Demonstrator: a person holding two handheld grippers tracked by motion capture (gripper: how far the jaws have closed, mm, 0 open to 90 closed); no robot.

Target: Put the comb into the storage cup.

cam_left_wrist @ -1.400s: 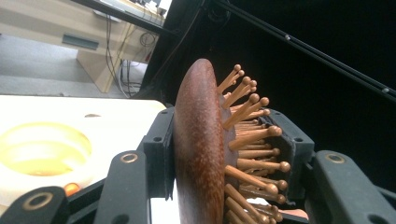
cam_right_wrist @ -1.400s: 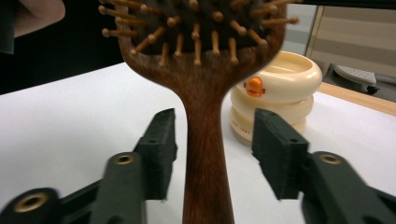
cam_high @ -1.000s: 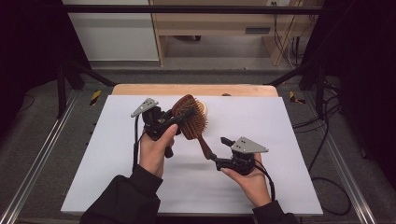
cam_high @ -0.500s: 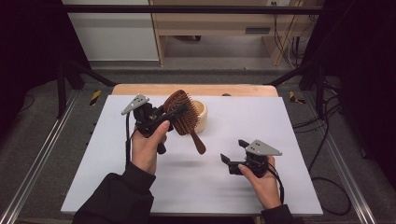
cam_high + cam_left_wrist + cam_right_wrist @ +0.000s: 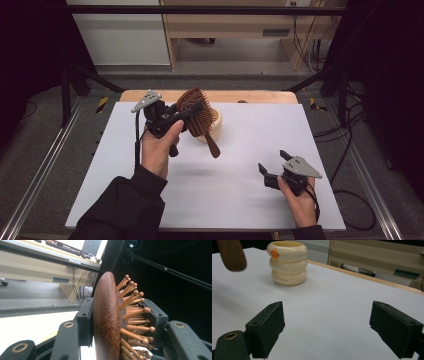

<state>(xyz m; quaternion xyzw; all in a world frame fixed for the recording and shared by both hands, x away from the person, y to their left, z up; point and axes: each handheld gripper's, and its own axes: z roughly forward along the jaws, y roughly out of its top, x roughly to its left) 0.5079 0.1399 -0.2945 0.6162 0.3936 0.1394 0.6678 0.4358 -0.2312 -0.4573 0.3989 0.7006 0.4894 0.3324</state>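
Hairbrush (image 5: pixel 198 116) is now hanging solely in the left gripper (image 5: pixel 186 113), clamped by its head above the cup (image 5: pixel 212 126), since the right gripper (image 5: pixel 272 167) is backing off with jaws spread empty.

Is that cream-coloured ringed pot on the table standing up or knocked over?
Standing upright. The cream pot sits flat on the white table, its open mouth facing up; the high view shows it partly behind the wooden hairbrush.
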